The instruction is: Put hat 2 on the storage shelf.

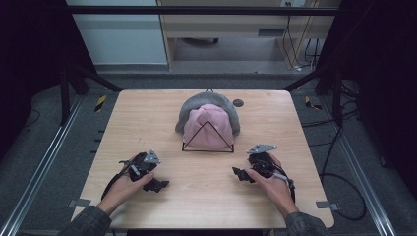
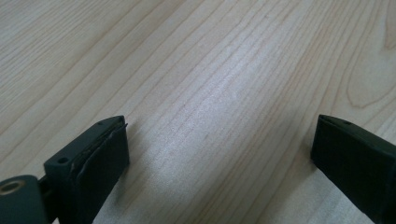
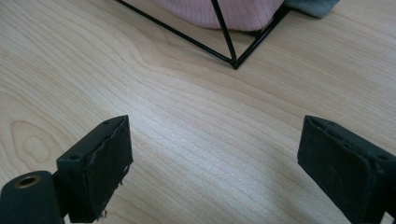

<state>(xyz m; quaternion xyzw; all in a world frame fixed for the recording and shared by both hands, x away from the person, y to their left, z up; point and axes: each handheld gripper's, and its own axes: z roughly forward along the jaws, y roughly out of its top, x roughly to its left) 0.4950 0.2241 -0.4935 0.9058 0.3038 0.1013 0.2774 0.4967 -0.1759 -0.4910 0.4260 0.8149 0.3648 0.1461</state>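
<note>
Evidently we face soft, light knit: the pink hat (image 1: 208, 127) at mid-frame drapes a black wire stand (image 1: 207, 149) (grey hat (image 1: 189, 109) behind). Our left claw (image 1: 156, 185) and right claw (image 1: 239, 173) both gape wide, empty, so we would pinch its lower hem.

A pale wooden table (image 1: 147, 118) stands on grey carpet (image 1: 49, 118) inside a black metal frame (image 1: 196, 10), with rails (image 1: 34, 167) along both sides, yellow-and-black tape (image 1: 100, 102) on the floor, cables (image 1: 339, 177) trailing right and a light wooden cabinet (image 1: 221, 24) behind

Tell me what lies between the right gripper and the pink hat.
Only bare table and the black wire stand, as the right gripper view shows; right gripper, pink hat.
</note>
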